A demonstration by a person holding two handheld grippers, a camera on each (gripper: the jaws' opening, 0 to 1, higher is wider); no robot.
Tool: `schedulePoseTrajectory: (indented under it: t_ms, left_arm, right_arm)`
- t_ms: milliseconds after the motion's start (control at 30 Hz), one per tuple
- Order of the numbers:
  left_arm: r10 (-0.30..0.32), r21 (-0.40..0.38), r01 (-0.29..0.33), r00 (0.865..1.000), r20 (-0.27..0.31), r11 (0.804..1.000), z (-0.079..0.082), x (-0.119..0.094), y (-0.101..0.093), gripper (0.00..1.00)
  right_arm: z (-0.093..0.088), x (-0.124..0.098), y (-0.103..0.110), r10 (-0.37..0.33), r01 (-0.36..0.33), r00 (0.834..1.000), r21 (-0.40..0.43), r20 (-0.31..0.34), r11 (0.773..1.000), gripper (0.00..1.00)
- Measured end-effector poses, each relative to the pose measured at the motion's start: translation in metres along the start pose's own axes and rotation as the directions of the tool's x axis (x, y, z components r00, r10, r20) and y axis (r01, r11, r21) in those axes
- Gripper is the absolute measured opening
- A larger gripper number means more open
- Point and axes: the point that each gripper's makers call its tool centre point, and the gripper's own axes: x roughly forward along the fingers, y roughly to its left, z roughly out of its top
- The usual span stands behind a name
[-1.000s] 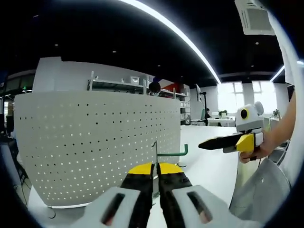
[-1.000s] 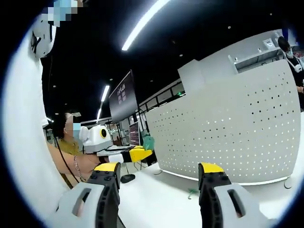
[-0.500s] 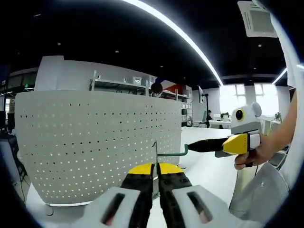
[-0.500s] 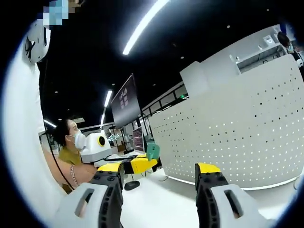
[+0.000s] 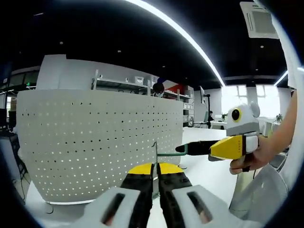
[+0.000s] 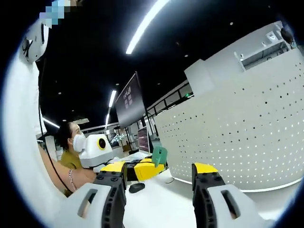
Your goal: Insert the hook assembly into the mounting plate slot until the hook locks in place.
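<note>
Here left tongs (image 5: 155,176) pinch the green hook (image 5: 172,153); right tongs (image 6: 159,176) spread.

No legible text, label, brand, number or sign is found in either view. In the right gripper view a hanging screen (image 6: 130,100) carries a small pale graphic, too blurred to be read, and a monitor (image 6: 143,139) beneath it shows lit content that cannot be made out. The white perforated panel (image 5: 99,142) bears no markings.

Both views low, toward pegboard (image 5: 99,142)
</note>
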Motion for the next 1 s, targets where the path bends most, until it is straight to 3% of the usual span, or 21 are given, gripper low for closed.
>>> schedulePoseTrajectory:
  t_ms: [200, 700, 1000]
  left_arm:
    - [0.002, -0.003, -0.002, 1.000, 0.001, 1.000, 0.000, 0.000, 0.000, 0.02]
    - [0.006, -0.016, -0.006, 1.000, 0.009, 1.000, 0.001, 0.002, -0.002, 0.02]
    - [0.010, -0.018, -0.010, 1.000, 0.011, 1.000, 0.002, 0.002, -0.002, 0.02]
  right_arm:
    - [0.000, 0.009, 0.001, 0.017, -0.017, 1.000, 0.012, -0.004, 1.000, 0.46]
    - [-0.002, 0.023, 0.005, 0.021, -0.021, 0.999, -0.007, -0.033, 1.000, 0.25]
    - [-0.003, 0.027, 0.006, 0.019, -0.019, 0.999, -0.011, -0.040, 1.000, 0.17]
